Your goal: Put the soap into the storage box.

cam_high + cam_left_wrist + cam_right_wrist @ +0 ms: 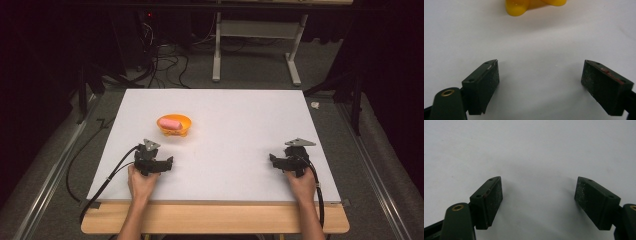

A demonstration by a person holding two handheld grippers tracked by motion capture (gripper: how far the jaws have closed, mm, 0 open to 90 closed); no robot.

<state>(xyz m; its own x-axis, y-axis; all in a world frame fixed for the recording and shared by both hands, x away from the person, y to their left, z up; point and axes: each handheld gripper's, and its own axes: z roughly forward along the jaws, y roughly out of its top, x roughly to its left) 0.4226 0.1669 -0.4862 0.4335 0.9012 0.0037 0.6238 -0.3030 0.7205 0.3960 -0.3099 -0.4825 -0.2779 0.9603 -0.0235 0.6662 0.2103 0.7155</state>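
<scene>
Tabletop (240, 125) first: a broad white board on a wooden bench, taking up most of the high view, with grey floor, cables and a metal stand beyond its far edge. On the left half of that board sits an orange bowl (174, 125), small and footed, and inside it lies a pink oblong piece (171, 122), resting across the middle of the bowl; what it is made of I cannot tell. No label or writing is readable on bowl or board. Down at the near edge, the left gripper (159, 161) rests on the white surface just short of the bowl, held by the person's left hand (142, 181). In the left gripper view its jaws stand wide apart with nothing between them, and the bowl's yellow-orange feet (517, 7) show at the top edge. Over on the other side, well apart from the bowl, the right gripper (280, 161) sits in the right hand (302, 184); its jaws gape wide over bare white board too.
</scene>
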